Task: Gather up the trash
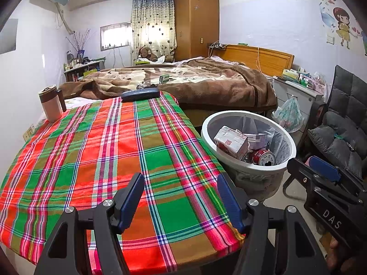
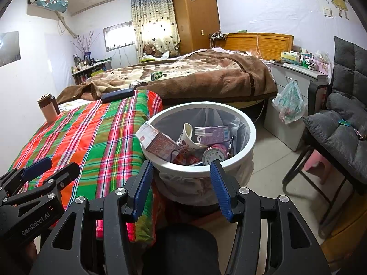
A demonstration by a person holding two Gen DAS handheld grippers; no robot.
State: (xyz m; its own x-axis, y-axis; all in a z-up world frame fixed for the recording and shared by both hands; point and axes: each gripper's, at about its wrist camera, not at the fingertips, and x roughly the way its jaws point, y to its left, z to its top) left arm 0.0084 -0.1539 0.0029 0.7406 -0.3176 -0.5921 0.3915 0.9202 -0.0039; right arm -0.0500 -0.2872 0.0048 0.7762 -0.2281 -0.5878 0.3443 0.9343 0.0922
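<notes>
Left gripper [image 1: 181, 190]: jaws partly open, nothing between them, held over the near end of the plaid cloth
Right gripper [image 2: 181, 176]: jaws partly open and empty, held before the near rim of the bin
Worktop [image 1: 114, 160]: covered by a red-green plaid cloth, bare of trash
Bin [image 2: 248, 123]: white, lined with a bag, on the floor just beside the worktop's right edge
Trash [image 2: 160, 144]: cartons, a paper cup and cans piled inside the bin
Tumbler [image 1: 51, 104]: upright at the worktop's far left corner
Dark case [image 1: 140, 95]: lying flat at the far edge of the cloth
Bed [image 1: 206, 80]: behind, under a brown blanket
</notes>
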